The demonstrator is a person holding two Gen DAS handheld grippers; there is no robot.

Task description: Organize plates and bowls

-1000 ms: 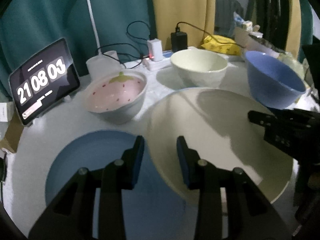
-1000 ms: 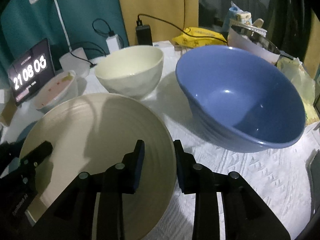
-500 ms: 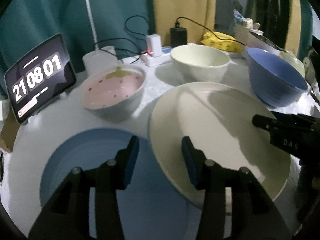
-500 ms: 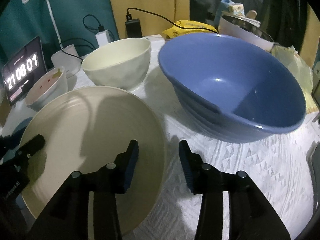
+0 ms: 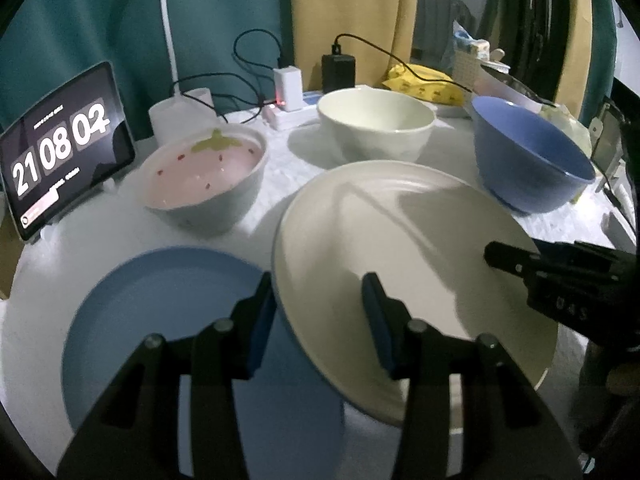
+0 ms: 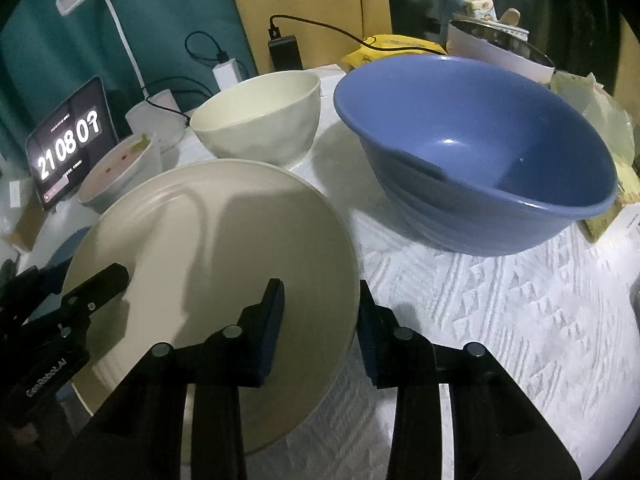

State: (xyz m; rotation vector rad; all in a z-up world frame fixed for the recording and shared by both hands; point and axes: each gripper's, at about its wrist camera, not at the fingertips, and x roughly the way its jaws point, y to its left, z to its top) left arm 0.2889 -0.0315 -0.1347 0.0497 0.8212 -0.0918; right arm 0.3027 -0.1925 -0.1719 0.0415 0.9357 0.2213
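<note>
A large cream plate (image 5: pixel 400 264) lies with its left edge over a blue plate (image 5: pixel 160 320). My left gripper (image 5: pixel 318 312) is open, its fingers on either side of the cream plate's left rim. My right gripper (image 6: pixel 320 320) is open, its fingers on either side of the cream plate's (image 6: pixel 216 264) right rim. Behind stand a pink strawberry bowl (image 5: pixel 206 184), a cream bowl (image 5: pixel 376 128) and a large blue bowl (image 6: pixel 472 152).
A tablet clock (image 5: pixel 60 148) stands at the left. A lamp base (image 5: pixel 180 114), chargers and cables (image 5: pixel 288 88) sit at the back. A yellow packet (image 5: pixel 424 82) and a metal pot (image 6: pixel 500 46) are at the back right. A white textured cloth (image 6: pixel 500 320) covers the table.
Both grippers have opened wider around the cream plate's rim. The plate has shifted slightly left, further over the blue plate.
</note>
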